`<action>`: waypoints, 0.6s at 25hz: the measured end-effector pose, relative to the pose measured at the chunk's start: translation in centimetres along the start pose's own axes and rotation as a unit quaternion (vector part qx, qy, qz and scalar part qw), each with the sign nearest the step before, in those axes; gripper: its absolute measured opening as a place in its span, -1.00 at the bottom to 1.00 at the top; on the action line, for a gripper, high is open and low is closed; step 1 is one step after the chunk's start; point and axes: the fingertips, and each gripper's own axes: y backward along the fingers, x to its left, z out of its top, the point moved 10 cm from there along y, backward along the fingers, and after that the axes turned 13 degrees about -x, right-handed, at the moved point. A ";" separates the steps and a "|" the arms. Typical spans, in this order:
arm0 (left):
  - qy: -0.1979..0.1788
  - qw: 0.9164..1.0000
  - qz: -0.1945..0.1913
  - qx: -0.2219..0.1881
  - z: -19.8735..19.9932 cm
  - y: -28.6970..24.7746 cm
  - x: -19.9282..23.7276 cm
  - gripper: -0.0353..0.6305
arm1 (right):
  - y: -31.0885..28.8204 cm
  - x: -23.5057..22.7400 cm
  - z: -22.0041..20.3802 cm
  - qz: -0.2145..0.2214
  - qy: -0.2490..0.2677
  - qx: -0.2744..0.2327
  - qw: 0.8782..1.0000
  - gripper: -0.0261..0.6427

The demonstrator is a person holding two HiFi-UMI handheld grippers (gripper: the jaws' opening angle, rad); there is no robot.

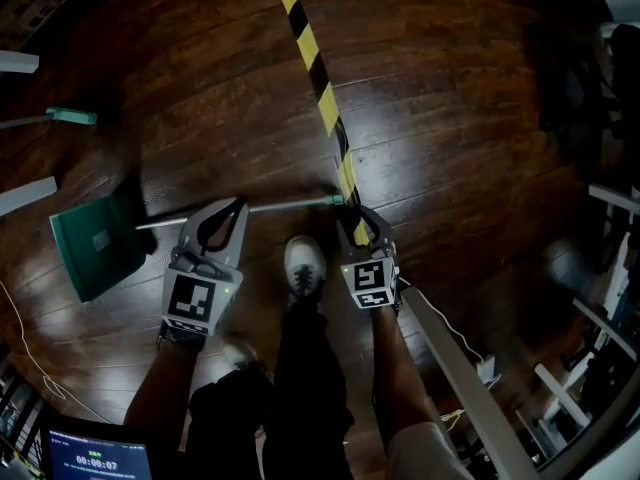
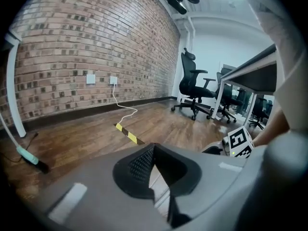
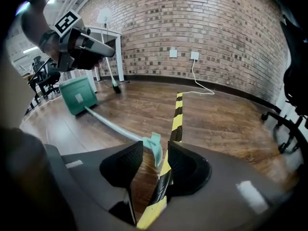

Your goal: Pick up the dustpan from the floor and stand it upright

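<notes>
A green dustpan (image 1: 95, 243) lies on the wooden floor at the left, its long grey handle (image 1: 250, 209) running right to a teal end (image 1: 335, 200). My left gripper (image 1: 235, 206) hangs over the handle near the pan; in the left gripper view its jaws (image 2: 153, 147) meet at the tips with nothing between them. My right gripper (image 1: 360, 216) is by the handle's end. Seen from the right gripper view, that gripper (image 3: 155, 146) stands open and the teal end (image 3: 154, 147) lies just beyond the gap. The pan (image 3: 77, 96) shows farther off.
A yellow-black tape strip (image 1: 318, 88) crosses the floor and runs under the right gripper. The person's shoe (image 1: 303, 266) stands between the grippers. A teal-headed tool (image 1: 70, 116) lies at the far left. A white desk edge (image 1: 470, 368) is at the right, and office chairs (image 2: 195, 88) stand by the brick wall.
</notes>
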 end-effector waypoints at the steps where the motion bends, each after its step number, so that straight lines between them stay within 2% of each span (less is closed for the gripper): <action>1: 0.004 1.000 -0.001 0.004 -0.9 -0.1 -0.2 -0.89 | -0.4 0.1 -0.9 0.003 0.004 0.005 1.000 -0.40; 7: 0.039 0.999 -0.006 0.024 -4.4 -0.8 -1.5 -0.89 | -2.7 -0.2 -5.0 0.009 0.015 0.018 1.000 -0.37; 15: 0.039 0.999 -0.005 0.034 -7.9 -1.7 -1.7 -0.89 | -5.5 -0.5 -7.3 0.001 0.020 -0.005 1.000 -0.36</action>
